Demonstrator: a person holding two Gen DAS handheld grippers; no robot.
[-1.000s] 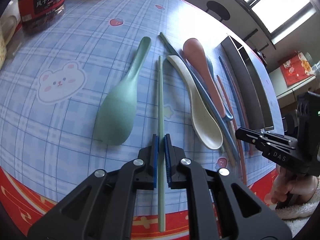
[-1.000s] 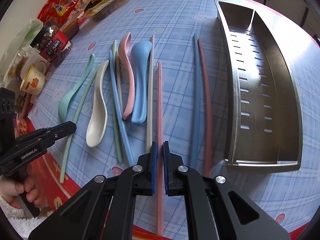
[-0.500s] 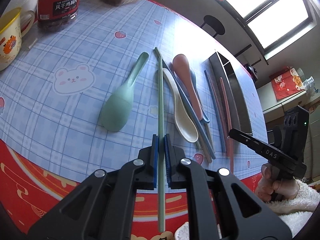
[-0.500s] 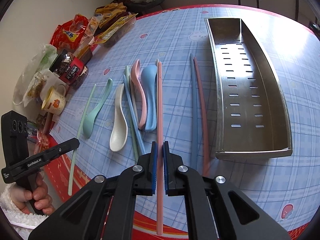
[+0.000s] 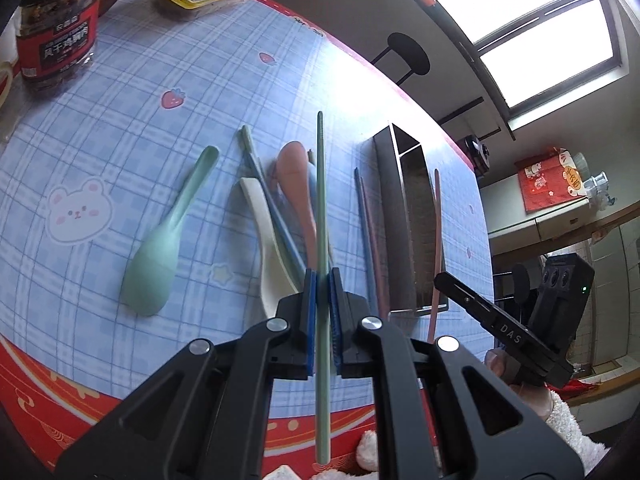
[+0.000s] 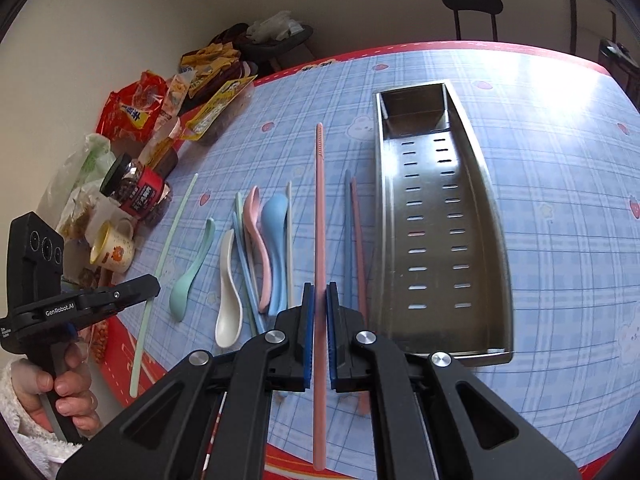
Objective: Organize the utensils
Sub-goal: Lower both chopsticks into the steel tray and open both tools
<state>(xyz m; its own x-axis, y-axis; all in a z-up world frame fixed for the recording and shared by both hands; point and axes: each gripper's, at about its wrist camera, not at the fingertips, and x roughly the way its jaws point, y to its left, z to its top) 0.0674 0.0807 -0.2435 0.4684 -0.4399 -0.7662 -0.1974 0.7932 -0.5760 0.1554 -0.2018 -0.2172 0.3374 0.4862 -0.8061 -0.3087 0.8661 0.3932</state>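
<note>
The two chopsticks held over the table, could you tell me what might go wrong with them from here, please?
1. The left gripper pinches the green chopstick near mid-length, so it may pivot or slip.
2. The right gripper holds the pink chopstick the same way; its long tip could catch the rim of the steel tray.
3. Either stick could sweep the spoons, such as the blue spoon, lying underneath.

Spoons (image 6: pixel 256 264) and chopsticks (image 6: pixel 354 240) in a row on the table (image 6: pixel 560 200), tray (image 6: pixel 436 220) to their right, jar (image 6: pixel 136 192) and mug (image 6: pixel 114 246) far left
</note>
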